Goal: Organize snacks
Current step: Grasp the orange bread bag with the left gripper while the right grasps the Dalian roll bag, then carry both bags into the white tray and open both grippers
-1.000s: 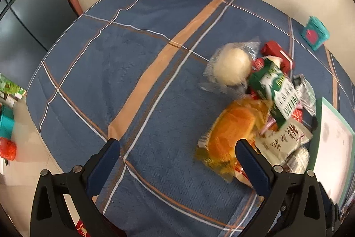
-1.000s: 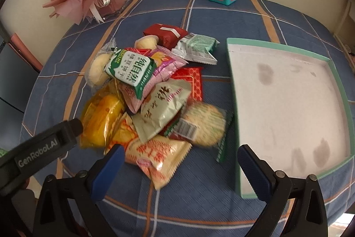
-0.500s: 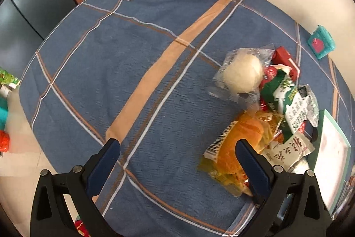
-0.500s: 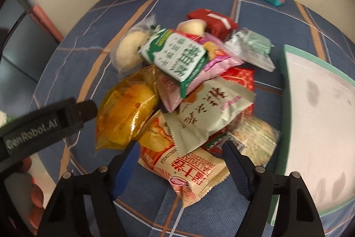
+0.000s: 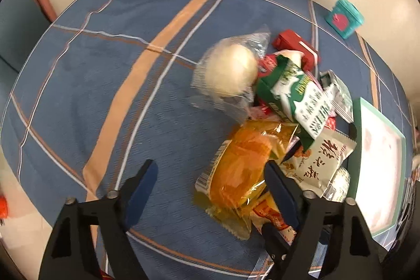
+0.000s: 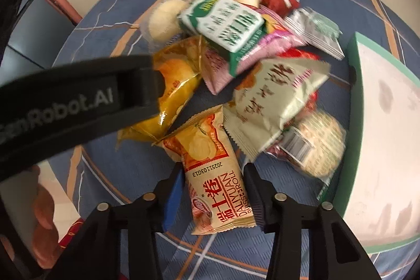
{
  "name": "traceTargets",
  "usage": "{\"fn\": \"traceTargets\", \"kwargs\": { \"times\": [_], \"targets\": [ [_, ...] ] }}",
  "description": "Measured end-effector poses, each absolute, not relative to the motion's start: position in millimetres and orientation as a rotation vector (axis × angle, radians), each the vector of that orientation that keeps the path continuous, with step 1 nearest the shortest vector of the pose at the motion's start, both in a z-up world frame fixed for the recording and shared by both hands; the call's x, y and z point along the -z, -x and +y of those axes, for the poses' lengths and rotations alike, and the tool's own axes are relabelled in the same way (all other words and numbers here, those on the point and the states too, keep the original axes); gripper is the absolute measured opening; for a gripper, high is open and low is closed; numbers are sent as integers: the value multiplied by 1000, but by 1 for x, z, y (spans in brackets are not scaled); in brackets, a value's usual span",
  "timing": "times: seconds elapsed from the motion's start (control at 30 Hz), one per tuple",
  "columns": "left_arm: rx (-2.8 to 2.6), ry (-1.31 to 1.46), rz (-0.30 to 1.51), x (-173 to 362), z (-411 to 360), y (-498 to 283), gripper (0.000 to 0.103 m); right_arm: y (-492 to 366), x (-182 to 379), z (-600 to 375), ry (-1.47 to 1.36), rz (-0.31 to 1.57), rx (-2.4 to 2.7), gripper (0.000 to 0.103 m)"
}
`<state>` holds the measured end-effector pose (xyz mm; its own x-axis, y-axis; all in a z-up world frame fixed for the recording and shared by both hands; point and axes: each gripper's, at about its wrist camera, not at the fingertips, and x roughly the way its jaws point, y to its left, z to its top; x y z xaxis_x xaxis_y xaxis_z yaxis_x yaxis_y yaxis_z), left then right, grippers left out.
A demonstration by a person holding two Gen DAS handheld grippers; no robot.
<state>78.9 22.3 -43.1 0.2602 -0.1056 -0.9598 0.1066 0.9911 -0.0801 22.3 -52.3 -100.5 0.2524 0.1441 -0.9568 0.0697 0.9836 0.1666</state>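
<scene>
Right gripper (image 6: 214, 197) astride the swiss-roll packet (image 6: 210, 162), fingers (image 6: 172, 197) just closing in, one along each long edge; contact not clear, pads apparently still just off the wrapper. Packet flat on the blue plaid worktop (image 6: 105, 25) at the near edge of the snack pile, long axis running away from the camera, far end tucked beneath the pale green packet (image 6: 275, 99).

Left gripper (image 5: 210, 188) narrowing too, fingers still spread; right finger (image 5: 281, 196) over the yellow cake packet (image 5: 241, 175), left above bare cloth. Teal-rimmed tray (image 6: 351, 85) just right of the pile.
</scene>
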Motion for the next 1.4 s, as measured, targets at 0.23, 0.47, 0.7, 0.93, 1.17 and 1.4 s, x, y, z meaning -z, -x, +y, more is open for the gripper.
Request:
{"fn": "traceTargets", "kwargs": {
  "times": [0.23, 0.47, 0.7, 0.93, 1.17, 1.4],
  "targets": [
    [226, -14, 1342, 56, 3, -81, 59, -19, 102, -61, -218, 1336, -38, 45],
    [249, -4, 1356, 63, -3, -85, 44, -12, 101, -64, -244, 1342, -50, 40],
    [244, 79, 1354, 50, 23, -68, 40, 17, 85, -85, -264, 1329, -63, 38],
    [250, 158, 1304, 20, 48, -52, 39, 33, 51, -99, -305, 1242, -76, 38],
    [243, 164, 1225, -6, 44, -42, 39, 52, 17, -118, -314, 1155, -28, 38],
    [304, 113, 1221, -12, -13, -50, 39, 55, 12, -167, -405, 1137, 149, 38]
  ]
}}
